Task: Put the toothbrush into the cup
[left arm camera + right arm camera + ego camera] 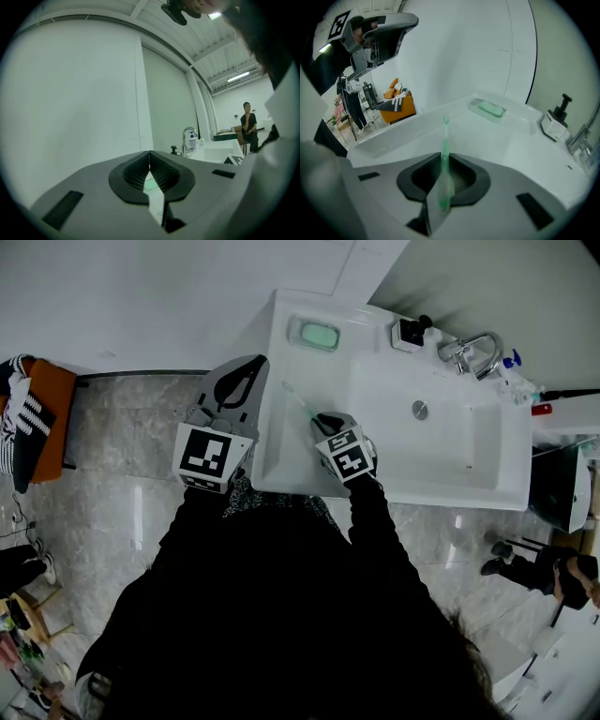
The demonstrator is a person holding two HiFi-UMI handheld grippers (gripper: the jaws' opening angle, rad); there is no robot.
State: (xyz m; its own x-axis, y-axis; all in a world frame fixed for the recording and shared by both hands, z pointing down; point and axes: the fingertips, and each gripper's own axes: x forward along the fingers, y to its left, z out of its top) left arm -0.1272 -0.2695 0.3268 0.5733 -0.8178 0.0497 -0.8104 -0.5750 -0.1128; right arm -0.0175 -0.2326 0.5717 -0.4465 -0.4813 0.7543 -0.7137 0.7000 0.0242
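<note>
A translucent green toothbrush [300,401] lies on the flat left part of the white washbasin [274,461], its head toward the wall. My right gripper [322,418] slants down at it, and in the right gripper view the handle [444,168] sits between the pads with the jaws closed on it. My left gripper [240,381] hangs level beside the basin's left edge, shut with nothing in it [150,153]. A small clear cup-like thing [532,128] stands faintly near the back of the counter; I cannot make it out well.
A dish with a green soap bar [314,334] sits at the back. Beside it stand a dark pump dispenser [410,332] and a chrome tap [473,351] over the sunken bowl [422,442]. An orange stool [42,413] stands on the floor at left. A person [248,127] stands far off.
</note>
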